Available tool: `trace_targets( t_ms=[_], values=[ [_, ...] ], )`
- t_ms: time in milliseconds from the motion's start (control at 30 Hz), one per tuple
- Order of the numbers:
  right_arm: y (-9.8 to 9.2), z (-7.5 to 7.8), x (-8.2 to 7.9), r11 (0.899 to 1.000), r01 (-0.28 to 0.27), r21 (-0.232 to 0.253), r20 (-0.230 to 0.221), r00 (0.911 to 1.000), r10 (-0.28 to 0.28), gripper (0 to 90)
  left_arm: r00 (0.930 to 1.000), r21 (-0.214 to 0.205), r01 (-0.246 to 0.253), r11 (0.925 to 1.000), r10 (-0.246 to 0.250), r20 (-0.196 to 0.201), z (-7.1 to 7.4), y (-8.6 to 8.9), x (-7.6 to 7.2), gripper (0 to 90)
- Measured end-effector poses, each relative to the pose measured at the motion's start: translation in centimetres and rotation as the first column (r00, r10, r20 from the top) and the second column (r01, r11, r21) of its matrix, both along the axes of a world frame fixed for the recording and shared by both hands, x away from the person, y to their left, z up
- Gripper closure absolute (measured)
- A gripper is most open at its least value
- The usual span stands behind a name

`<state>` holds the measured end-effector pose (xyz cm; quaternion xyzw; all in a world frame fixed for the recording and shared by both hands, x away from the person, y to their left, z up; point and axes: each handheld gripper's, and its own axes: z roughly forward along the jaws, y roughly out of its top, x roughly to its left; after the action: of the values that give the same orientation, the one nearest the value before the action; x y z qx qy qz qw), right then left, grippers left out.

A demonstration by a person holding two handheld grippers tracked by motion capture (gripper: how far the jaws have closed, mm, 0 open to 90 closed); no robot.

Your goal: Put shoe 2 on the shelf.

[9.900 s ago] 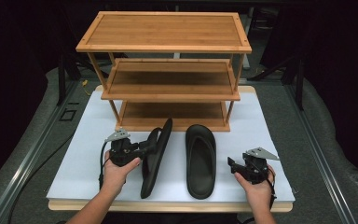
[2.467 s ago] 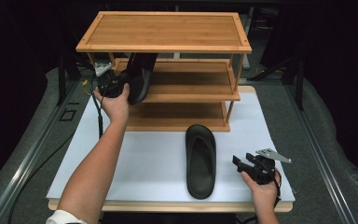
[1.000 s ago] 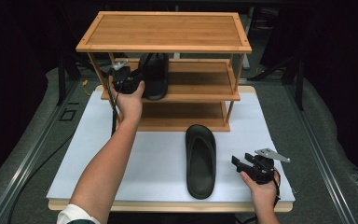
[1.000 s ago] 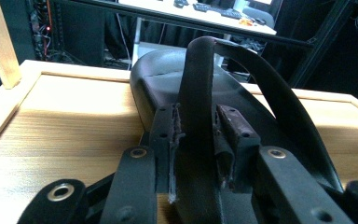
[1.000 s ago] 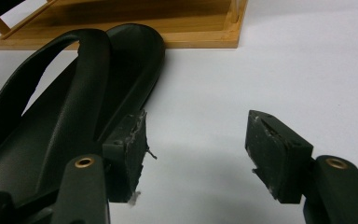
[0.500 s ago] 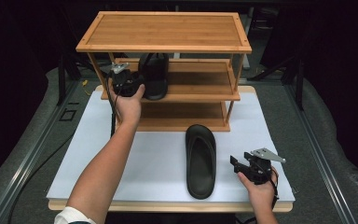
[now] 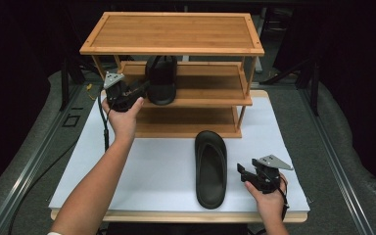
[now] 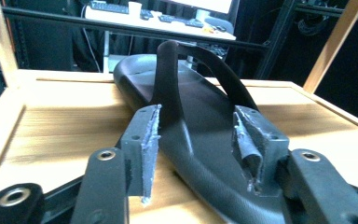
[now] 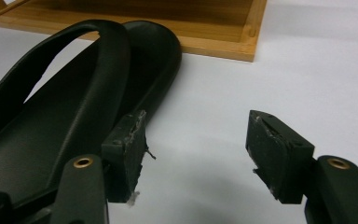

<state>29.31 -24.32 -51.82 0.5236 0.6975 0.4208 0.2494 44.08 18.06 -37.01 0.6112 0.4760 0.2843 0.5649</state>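
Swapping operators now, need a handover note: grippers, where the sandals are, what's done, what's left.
Left gripper: jaws have just been opening, now open astride the first sandal, pads off it. That sandal lies flat on the middle shelf of the wooden rack.
Right gripper: open, holding nothing, beside the second sandal on the white mat.
Done: first sandal shelved.
Left: back the left gripper out, then probably shelve the second sandal next to the first.
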Motion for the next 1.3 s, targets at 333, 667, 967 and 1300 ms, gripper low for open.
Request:
trace_targets(
  t_ms=[333, 667, 967, 1300],
  values=[
    [1.3, 0.5, -0.4, 0.999, -0.035, 0.008, 0.025, 0.9991, 0.035, 36.5, 0.9990, 0.008, 0.042, 0.9991, -0.043, 0.011, -0.9, 2.3, -3.4, 51.8],
    [2.5, 0.6, -0.6, 0.997, -0.082, 0.013, 0.029, 0.9963, 0.082, 41.8, 0.9937, 0.015, 0.111, 0.9937, -0.111, -0.016, -4.2, 3.5, -6.8, 51.9],
    [3.6, 0.9, -1.1, 0.995, -0.101, -0.003, 0.026, 0.9946, 0.101, 48.7, 0.9879, 0.045, 0.147, 0.9881, -0.144, -0.057, -7.1, 4.1, -9.2, 51.7],
    [5.3, 0.7, -1.3, 0.985, -0.171, -0.037, -0.013, 0.9852, 0.171, 40.0, 0.9796, 0.125, 0.191, 0.9737, -0.180, -0.089, -10.4, 4.3, -12.0, 51.5]
  ],
)
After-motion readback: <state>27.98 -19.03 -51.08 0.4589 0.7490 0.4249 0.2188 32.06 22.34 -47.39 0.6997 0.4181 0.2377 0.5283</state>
